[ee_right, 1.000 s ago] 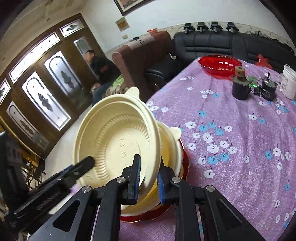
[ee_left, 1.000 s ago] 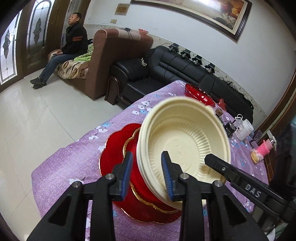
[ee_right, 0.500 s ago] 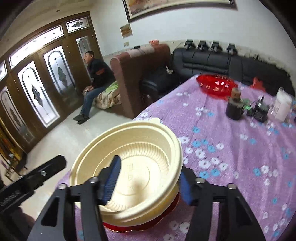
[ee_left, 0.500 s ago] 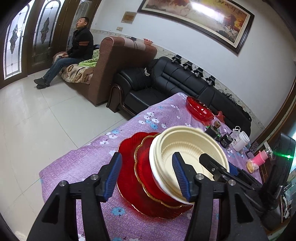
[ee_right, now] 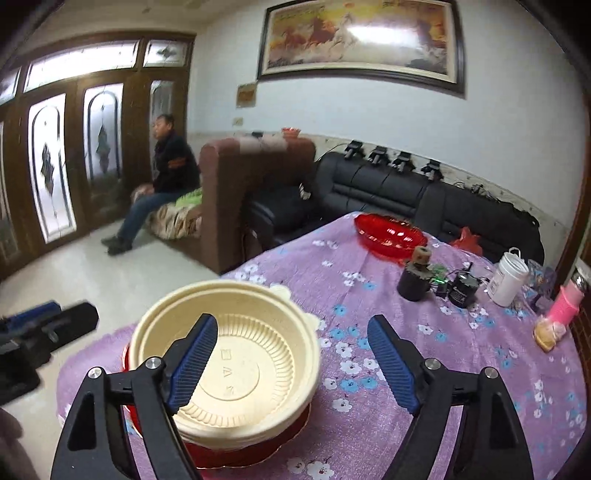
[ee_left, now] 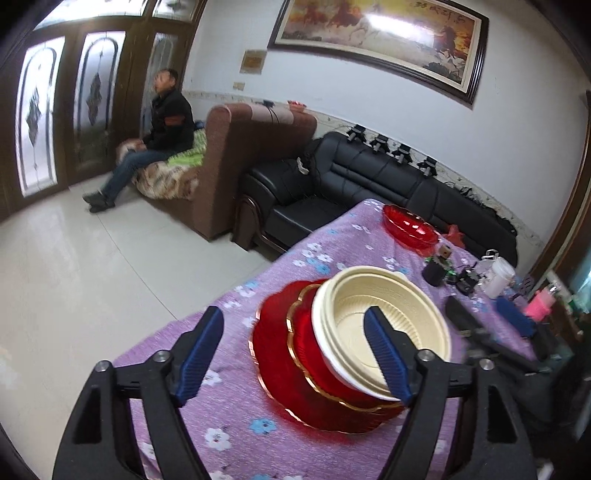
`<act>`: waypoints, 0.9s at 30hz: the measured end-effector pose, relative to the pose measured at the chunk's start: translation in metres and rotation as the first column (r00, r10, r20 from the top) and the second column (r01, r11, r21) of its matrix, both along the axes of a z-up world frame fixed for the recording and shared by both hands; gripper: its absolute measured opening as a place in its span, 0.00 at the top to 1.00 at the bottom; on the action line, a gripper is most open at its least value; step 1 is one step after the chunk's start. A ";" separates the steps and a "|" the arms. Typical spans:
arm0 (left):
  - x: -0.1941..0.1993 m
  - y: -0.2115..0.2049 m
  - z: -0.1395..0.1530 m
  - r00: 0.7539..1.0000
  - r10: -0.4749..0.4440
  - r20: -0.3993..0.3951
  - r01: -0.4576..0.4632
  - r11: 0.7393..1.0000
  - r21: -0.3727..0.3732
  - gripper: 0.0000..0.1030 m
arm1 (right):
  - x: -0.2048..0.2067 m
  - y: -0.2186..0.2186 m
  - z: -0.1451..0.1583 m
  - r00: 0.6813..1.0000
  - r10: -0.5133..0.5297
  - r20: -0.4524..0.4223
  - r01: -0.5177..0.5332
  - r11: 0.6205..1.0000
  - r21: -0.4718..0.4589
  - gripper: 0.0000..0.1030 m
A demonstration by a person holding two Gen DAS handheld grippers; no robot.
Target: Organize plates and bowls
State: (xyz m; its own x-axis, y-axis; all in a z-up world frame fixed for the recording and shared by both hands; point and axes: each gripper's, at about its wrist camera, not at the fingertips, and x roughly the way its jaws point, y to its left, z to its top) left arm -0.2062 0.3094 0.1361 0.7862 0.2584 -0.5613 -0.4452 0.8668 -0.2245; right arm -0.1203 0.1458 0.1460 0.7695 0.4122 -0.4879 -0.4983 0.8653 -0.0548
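Both wrist views are evenly, fairly brightly lit. Daylight glows through the frosted glass doors [ee_right: 51, 166] at the left and sheens the pale floor [ee_left: 74, 277]. White glare washes out the middle of the framed painting [ee_left: 380, 33]. The fisheye lens bows walls and doors, and black vignetting fills the corners. The right view is softer, the seated person [ee_right: 166, 162] smeared. Dark equipment at the left view's right edge [ee_left: 491, 339] is blurred.

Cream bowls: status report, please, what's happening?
Left gripper and right gripper opening, empty. Cream bowls nested on red plates. Nothing in the way.
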 end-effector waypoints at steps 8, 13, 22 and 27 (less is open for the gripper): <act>-0.023 -0.024 0.012 0.994 0.079 0.076 -0.092 0.980 0.175 0.00 | -0.028 -0.046 0.016 0.998 -0.064 -0.002 0.064 0.989 0.133 0.08; -0.023 -0.044 0.006 0.998 0.051 0.032 -0.057 0.974 0.220 0.00 | -0.044 -0.066 0.003 0.994 -0.090 -0.059 0.099 0.982 0.162 0.08; -0.015 -0.079 -0.013 0.998 -0.001 -0.067 0.019 0.964 0.266 0.00 | -0.056 -0.087 -0.028 0.976 -0.102 -0.190 0.142 0.967 0.209 0.07; -0.014 -0.083 -0.017 0.996 -0.005 -0.088 0.028 0.965 0.260 0.00 | -0.054 -0.095 -0.037 0.967 -0.119 -0.224 0.168 0.962 0.215 0.07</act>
